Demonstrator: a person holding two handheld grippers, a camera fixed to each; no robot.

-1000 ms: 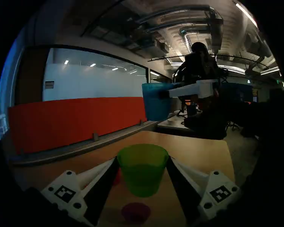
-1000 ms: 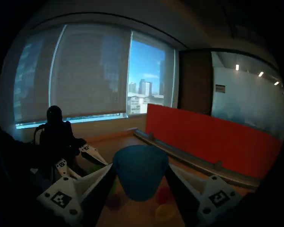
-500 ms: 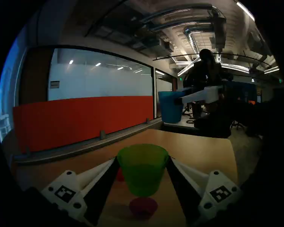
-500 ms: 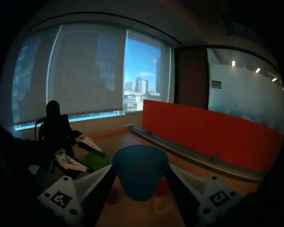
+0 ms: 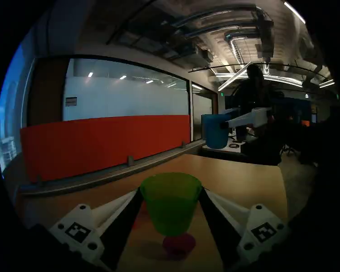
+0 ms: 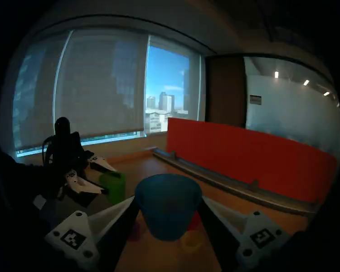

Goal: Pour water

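Observation:
In the left gripper view, my left gripper (image 5: pixel 170 206) is shut on a green cup (image 5: pixel 170 206), held upright above the wooden table (image 5: pixel 242 179). Farther off, the right gripper (image 5: pixel 222 128) holds a blue cup (image 5: pixel 214 130) in the air. In the right gripper view, my right gripper (image 6: pixel 168 209) is shut on that blue cup (image 6: pixel 168 206), upright. To its left, the left gripper (image 6: pixel 107 181) carries the green cup (image 6: pixel 113 186), which looks upright. I cannot see whether either cup holds water.
Small cups lie on the table below: a magenta one (image 5: pixel 179 245), a red one (image 6: pixel 195 221), a yellow one (image 6: pixel 191 239). A red partition (image 5: pixel 102 143) runs along the table's far edge. A person (image 5: pixel 256 122) stands behind the right gripper. Windows (image 6: pixel 102 86) fill the far wall.
The two grippers have drawn apart: the blue cup has shrunk and shifted right in the left gripper view. In the right gripper view the green cup has come into sight at left.

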